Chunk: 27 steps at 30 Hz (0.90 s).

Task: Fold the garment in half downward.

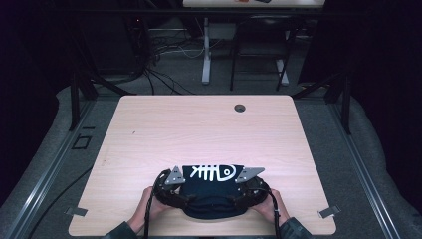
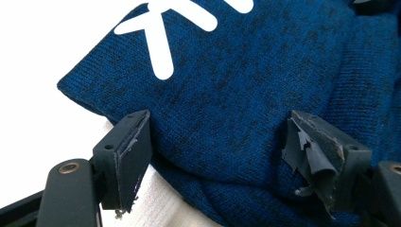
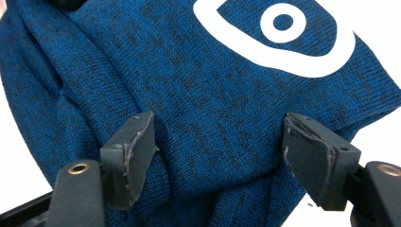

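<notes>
I'm working in what looks like a lab or recording studio. The pale wooden table point(image 1: 149, 129) stands alone on grey carpet, black curtains hang on both sides of it, metal rails point(image 1: 45, 169) run alongside, and loose cables point(image 1: 164, 55) sprawl beyond it near another desk's legs point(image 1: 206, 50).

High view: overhead, facing forward across the desk point(image 1: 149, 129).
Gripper views: very close, each along its own tongs.
Shared: the blue garment point(image 1: 211, 174).
</notes>
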Each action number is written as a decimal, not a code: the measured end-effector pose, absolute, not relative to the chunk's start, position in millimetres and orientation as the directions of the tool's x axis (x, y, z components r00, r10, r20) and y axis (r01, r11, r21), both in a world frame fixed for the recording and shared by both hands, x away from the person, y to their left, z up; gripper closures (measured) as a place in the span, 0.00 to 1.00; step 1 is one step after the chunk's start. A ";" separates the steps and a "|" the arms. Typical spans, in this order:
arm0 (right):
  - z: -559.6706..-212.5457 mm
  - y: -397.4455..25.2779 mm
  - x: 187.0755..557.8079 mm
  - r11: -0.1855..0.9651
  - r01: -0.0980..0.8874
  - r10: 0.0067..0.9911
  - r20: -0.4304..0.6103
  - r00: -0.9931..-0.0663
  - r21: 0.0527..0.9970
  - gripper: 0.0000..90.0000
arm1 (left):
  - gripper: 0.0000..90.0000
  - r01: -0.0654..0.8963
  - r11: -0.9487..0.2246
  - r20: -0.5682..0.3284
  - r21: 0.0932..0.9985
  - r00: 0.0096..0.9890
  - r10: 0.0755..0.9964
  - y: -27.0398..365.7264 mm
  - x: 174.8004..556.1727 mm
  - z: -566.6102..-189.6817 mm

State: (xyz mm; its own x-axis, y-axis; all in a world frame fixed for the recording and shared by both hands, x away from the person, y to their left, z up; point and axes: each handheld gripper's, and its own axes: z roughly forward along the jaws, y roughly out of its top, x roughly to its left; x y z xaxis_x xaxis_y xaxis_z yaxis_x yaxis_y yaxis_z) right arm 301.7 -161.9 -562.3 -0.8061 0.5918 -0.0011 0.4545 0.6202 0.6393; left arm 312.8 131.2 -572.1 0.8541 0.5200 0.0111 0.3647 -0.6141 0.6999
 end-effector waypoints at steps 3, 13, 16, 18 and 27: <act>-566.0 -163.4 301.5 0.610 0.459 0.599 0.003 -0.801 0.646 0.28 | 0.25 0.355 -0.615 0.022 0.704 0.855 0.518 131.3 314.1 -574.7; -570.2 -167.0 306.8 0.585 0.498 0.614 0.052 -0.788 0.640 0.23 | 0.23 0.370 -0.602 -0.005 0.708 0.854 0.520 133.5 318.4 -577.2; -570.0 -167.1 307.1 0.581 0.506 0.626 0.047 -0.778 0.638 0.20 | 0.19 0.376 -0.575 -0.026 0.727 0.851 0.524 137.4 318.9 -575.4; -568.6 -167.8 306.0 0.574 0.500 0.629 0.041 -0.776 0.649 0.18 | 0.16 0.387 -0.551 -0.046 0.740 0.845 0.532 141.5 319.4 -572.7; -549.8 -196.5 299.9 0.469 0.486 0.690 0.038 -0.723 0.737 0.15 | 0.03 0.421 -0.459 -0.064 0.782 0.788 0.613 173.0 319.1 -557.5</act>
State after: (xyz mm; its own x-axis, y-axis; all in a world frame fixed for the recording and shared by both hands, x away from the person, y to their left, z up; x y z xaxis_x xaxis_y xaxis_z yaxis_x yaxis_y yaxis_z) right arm 299.9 -196.5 -549.8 -0.7233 0.6895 0.0382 0.4861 0.4690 0.7374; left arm 319.1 173.0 -557.5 0.7877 0.6127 -0.0645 0.4213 -0.4593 0.7820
